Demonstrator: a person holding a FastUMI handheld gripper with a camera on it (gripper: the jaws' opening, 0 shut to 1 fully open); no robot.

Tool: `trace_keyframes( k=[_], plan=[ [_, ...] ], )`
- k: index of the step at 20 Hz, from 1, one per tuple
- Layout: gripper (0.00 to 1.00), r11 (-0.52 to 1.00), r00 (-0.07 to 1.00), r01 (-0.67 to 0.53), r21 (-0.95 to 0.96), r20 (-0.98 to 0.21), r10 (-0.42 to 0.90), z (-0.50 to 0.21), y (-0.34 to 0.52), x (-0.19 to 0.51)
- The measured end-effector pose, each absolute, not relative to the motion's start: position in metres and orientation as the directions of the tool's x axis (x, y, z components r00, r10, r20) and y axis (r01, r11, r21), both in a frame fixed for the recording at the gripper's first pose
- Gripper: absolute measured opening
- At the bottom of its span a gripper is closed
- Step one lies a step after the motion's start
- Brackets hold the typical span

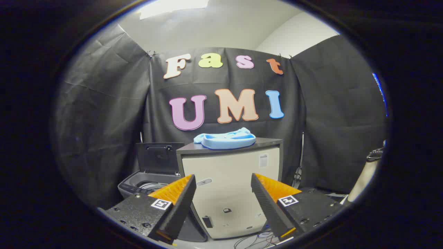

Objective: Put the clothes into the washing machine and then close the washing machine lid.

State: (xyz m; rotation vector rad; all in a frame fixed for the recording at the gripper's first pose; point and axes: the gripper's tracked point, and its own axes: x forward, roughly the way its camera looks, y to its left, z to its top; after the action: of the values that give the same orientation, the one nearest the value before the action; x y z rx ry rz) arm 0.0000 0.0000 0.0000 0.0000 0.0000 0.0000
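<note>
The gripper (223,180) is held wide apart with nothing between its fingers, well short of a pale cabinet (230,193) with a dark top. A light blue garment (226,139) is seen lying bunched on that cabinet's top, beyond the fingers and untouched. The washing machine (152,176) is set just beside the cabinet, on its left and lower, with its lid (160,157) raised upright and the drum opening exposed.
</note>
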Motion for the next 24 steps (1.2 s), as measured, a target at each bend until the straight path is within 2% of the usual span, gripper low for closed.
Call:
trace_keyframes(
  k=[11,16,21,24],
  plan=[
    [0.96,1.000,1.000,-0.016,-0.017,-0.002,0.016,0.007,0.011,0.016],
    [0.97,1.000,0.999,-0.023,-0.009,0.046,0.023,0.031,0.015,0.031],
    [0.96,0.997,0.993,-0.082,-0.016,0.083,0.083,0.083,0.028,0.070],
    [0.97,0.996,0.995,-0.088,-0.027,0.041,0.089,0.105,0.023,0.114]
  ],
)
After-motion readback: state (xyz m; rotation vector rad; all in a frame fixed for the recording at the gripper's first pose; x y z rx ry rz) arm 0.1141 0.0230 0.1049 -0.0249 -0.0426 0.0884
